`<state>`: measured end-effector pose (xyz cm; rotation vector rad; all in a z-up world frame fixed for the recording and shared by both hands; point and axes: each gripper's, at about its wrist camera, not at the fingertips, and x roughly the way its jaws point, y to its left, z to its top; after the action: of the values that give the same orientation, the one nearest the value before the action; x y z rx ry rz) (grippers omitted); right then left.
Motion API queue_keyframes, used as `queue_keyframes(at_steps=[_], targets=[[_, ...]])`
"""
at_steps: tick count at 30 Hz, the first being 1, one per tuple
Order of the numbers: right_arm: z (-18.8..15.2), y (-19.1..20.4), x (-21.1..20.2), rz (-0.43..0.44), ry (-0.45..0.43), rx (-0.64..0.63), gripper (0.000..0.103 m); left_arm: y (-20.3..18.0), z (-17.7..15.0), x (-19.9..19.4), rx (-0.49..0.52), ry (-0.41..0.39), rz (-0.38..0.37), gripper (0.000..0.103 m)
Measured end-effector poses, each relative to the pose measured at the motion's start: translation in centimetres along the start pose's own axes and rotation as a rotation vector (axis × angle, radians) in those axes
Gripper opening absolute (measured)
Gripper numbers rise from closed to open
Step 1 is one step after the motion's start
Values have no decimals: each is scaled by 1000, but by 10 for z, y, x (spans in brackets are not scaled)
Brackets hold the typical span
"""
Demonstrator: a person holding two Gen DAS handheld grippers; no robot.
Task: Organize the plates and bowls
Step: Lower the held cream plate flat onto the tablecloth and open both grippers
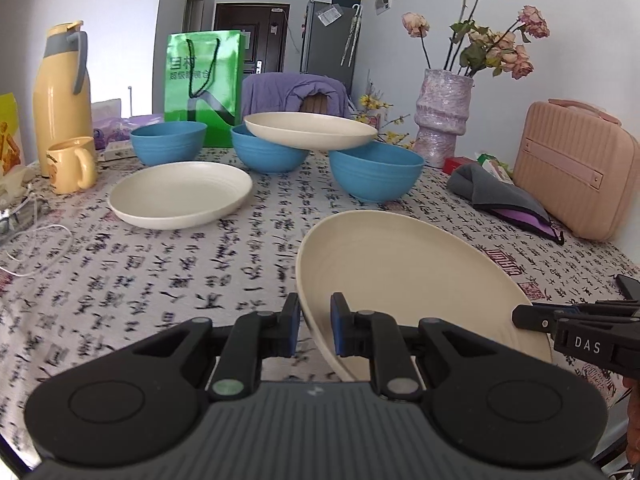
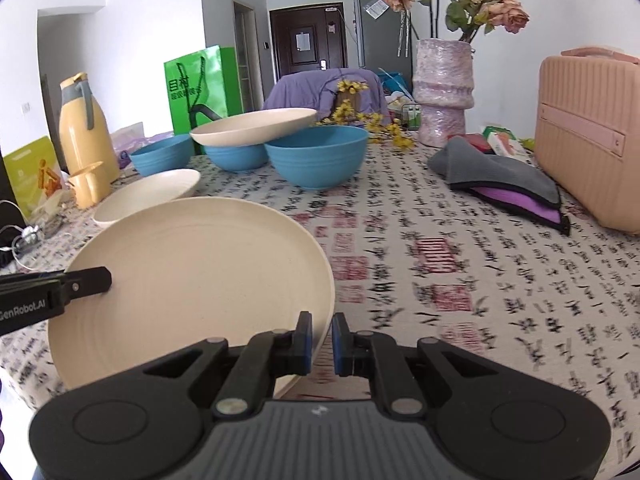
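A cream plate (image 1: 408,276) (image 2: 192,280) hangs tilted over the near part of the table, gripped at two opposite rims. My left gripper (image 1: 316,322) (image 2: 106,278) is shut on its left rim. My right gripper (image 2: 322,338) (image 1: 520,316) is shut on its right rim. Farther back, a second cream plate (image 1: 180,194) (image 2: 148,196) lies flat on the cloth. A third cream plate (image 1: 310,130) (image 2: 254,126) rests on top of the middle blue bowl (image 1: 268,156) (image 2: 236,158). Two more blue bowls stand empty, one at the left (image 1: 168,140) (image 2: 160,156) and one at the right (image 1: 376,174) (image 2: 318,160).
A yellow flask (image 1: 60,96) and mug (image 1: 72,164) stand at the far left, with a green bag (image 1: 204,80) behind the bowls. A vase of flowers (image 1: 442,116), a grey cloth (image 1: 496,192) and a pink case (image 1: 572,168) line the right side. The table (image 1: 160,280) has a printed cover.
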<state>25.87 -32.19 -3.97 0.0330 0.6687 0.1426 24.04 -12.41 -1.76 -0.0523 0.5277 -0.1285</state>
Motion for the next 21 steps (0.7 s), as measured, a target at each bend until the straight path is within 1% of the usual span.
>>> queue_keyframes(at_steps=[4,9,12,15,17,19,20,21], targets=[[0,-20,4,-27,12,5,10,-17,-4,11,7,1,-16,16],[3,-40,7,-46,8,19,10,-27,-7,28,12,41,-40,18],[1,-47,12,-51,15,34,10,-31,-10,33,23,54,-41,18],[0,-48,14,-52,3,32,10,-31,-10,36,34,59,-40,19],[0,-47,16,-52,-3,31,13,-32,-11,38,52,65,-35,20],[1,-45,18,-52,-8,30,14,-33,-12,39,72,77,-28,25],[1,-45,18,-52,-9,28,14,-33,-13,39,82,79,-32,29],[2,-44,19,-52,-9,27,14,-33,-13,38,88,78,-35,38]])
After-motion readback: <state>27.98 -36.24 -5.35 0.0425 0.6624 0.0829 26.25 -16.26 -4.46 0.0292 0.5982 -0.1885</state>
